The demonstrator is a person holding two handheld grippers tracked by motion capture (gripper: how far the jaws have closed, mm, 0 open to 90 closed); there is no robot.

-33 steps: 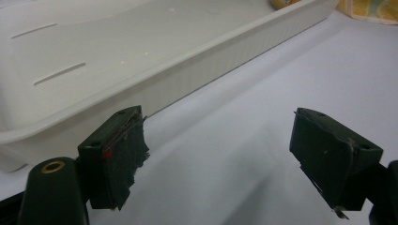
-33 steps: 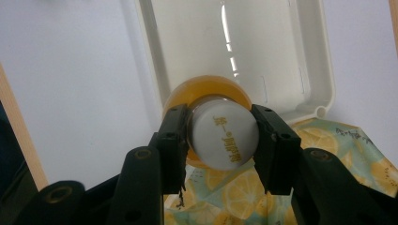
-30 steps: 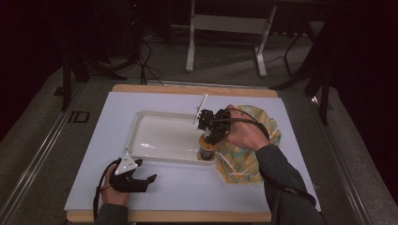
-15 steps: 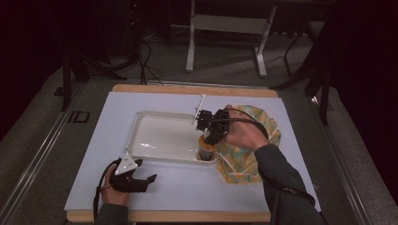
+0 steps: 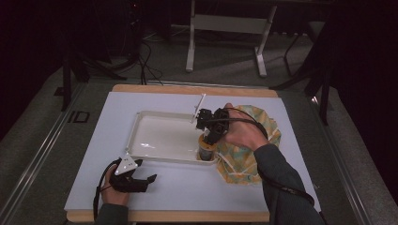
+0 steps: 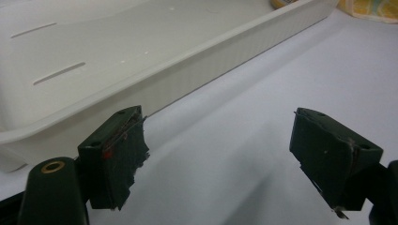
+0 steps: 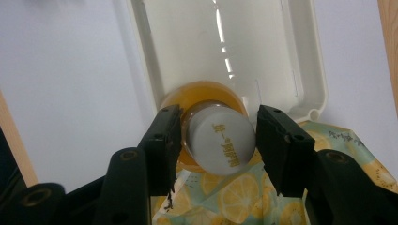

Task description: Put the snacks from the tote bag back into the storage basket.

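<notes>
An orange bottle with a white cap stands upright in the near right corner of a white tray. My right gripper points down over it. Its jaws have just been opening, and the cap now sits between the pads with a thin gap on the right side. In the right gripper view the bottle's orange shoulder shows beneath the cap. My left gripper rests on the table by the tray's front left corner, open with nothing between its jaws.
A lemon-patterned cloth lies crumpled to the right of the tray, under my right hand, and shows in the right gripper view. The tray's ribbed wall runs just ahead of the left gripper. White table surface lies in front.
</notes>
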